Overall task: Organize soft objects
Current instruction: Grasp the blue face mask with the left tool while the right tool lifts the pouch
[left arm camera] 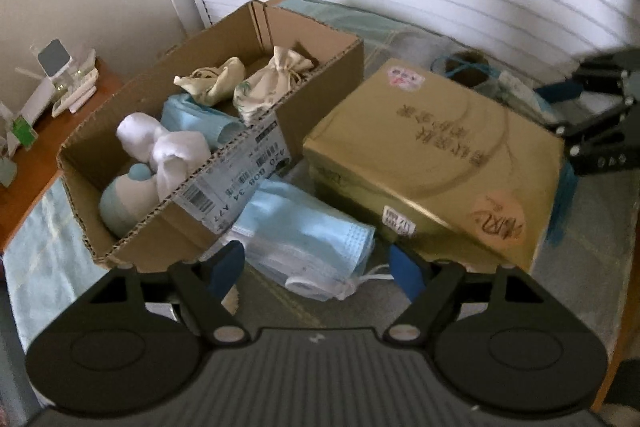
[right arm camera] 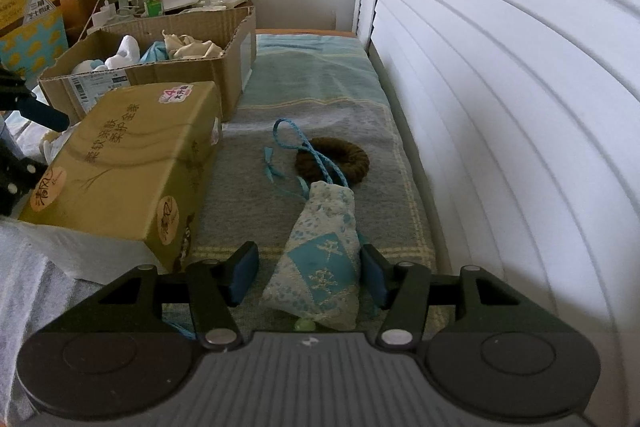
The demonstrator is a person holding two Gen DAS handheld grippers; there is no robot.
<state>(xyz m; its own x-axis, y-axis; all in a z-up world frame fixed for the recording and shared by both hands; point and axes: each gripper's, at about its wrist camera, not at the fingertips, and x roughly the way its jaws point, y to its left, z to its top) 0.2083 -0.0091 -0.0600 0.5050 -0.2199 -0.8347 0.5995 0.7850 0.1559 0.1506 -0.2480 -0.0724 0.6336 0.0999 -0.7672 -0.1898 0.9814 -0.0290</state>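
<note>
A cardboard box (left arm camera: pixel 280 115) holds cream pouches (left arm camera: pixel 264 79), white socks (left arm camera: pixel 168 147), a blue mask and a round blue-white plush (left arm camera: pixel 124 199). A pack of blue face masks (left arm camera: pixel 304 239) lies on the cloth in front of the box, between the fingers of my open left gripper (left arm camera: pixel 316 267). In the right wrist view, a blue-and-white drawstring sachet (right arm camera: pixel 324 259) lies on the towel between the fingers of my open right gripper (right arm camera: pixel 310 277). Its blue cord runs over a brown hair ring (right arm camera: pixel 344 155). The box shows at the far left there (right arm camera: pixel 224 67).
A gold tissue box (left arm camera: pixel 432 163) sits right of the cardboard box and also shows in the right wrist view (right arm camera: pixel 128 171). White louvered doors (right arm camera: pixel 500 87) stand close on the right. A wooden side table (left arm camera: pixel 40 147) with a phone stand and small gadgets is to the left.
</note>
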